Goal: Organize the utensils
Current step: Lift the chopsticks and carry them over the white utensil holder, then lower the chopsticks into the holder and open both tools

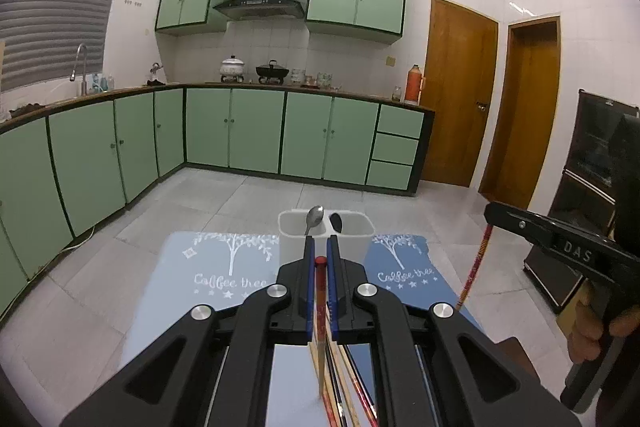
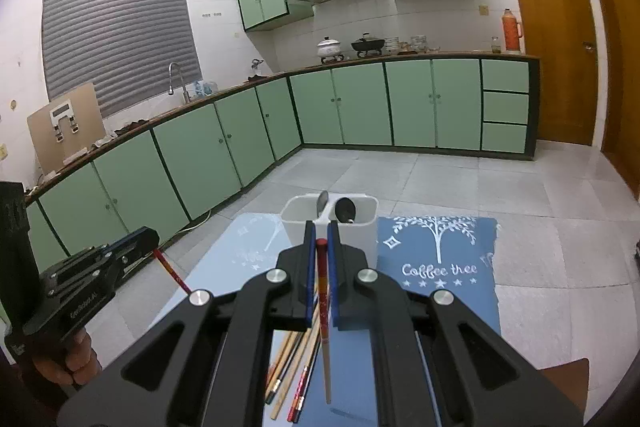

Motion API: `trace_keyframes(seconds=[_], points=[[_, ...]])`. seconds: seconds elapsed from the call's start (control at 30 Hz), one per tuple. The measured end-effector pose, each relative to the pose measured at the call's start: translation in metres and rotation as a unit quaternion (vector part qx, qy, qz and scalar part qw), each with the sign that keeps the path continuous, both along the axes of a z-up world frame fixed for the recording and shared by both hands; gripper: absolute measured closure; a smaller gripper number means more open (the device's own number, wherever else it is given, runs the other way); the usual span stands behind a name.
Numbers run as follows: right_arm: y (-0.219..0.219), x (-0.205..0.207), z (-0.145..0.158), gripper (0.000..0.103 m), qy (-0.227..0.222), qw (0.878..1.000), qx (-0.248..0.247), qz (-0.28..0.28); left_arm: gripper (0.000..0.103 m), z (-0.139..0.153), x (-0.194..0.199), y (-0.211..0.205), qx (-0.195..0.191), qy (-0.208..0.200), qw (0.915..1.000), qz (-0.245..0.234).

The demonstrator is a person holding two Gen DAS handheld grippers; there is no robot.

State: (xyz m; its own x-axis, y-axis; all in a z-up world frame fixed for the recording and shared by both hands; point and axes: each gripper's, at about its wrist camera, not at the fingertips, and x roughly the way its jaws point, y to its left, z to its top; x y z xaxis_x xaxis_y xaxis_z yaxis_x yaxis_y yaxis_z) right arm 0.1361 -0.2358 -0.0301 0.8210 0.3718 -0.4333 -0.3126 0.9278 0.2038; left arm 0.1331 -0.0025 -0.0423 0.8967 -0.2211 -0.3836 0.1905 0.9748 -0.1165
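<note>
Chopsticks everywhere: the left claw (image 1: 321, 261) is clamped on a red-tipped chopstick (image 1: 320, 323) hanging tip-up, long axis near vertical, the right claw (image 2: 321, 241) pinches another chopstick (image 2: 325, 319) likewise, above loose chopsticks (image 2: 294, 367) on the surface (image 2: 440, 311), short of the white holder (image 2: 360, 227) with two spoons (image 2: 344, 209).

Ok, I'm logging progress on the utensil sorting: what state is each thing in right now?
Left gripper: shut on a chopstick.
Right gripper: shut on another chopstick.
White holder: upright, two spoons inside.
Loose chopsticks: lying on table.
</note>
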Motion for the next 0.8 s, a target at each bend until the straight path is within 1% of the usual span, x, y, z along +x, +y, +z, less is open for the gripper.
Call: trace_keyframes(seconds=[0.17, 0.3, 0.43, 0.63, 0.8], points=[[-0.003, 0.016, 0.012, 0.098, -0.001, 1.0, 0.017, 0.01, 0.098, 0.009, 0.005, 0.002, -0.004, -0.008, 1.0, -0.004], [-0.003, 0.032, 0.034, 0.098, -0.02, 1.0, 0.019, 0.013, 0.098, 0.021, 0.014, 0.003, -0.001, -0.024, 0.9997, -0.005], [-0.005, 0.055, 0.059, 0.098, -0.041, 0.999, 0.019, 0.014, 0.098, 0.043, 0.029, 0.004, -0.002, -0.048, 0.9988, -0.005], [-0.009, 0.098, 0.093, 0.098, -0.076, 0.997, 0.014, 0.003, 0.098, 0.084, 0.069, 0.0, -0.004, -0.091, 0.9958, -0.003], [-0.009, 0.14, 0.102, 0.098, -0.092, 0.996, 0.002, -0.02, 0.098, 0.106, 0.108, -0.007, 0.001, -0.117, 0.9931, 0.002]])
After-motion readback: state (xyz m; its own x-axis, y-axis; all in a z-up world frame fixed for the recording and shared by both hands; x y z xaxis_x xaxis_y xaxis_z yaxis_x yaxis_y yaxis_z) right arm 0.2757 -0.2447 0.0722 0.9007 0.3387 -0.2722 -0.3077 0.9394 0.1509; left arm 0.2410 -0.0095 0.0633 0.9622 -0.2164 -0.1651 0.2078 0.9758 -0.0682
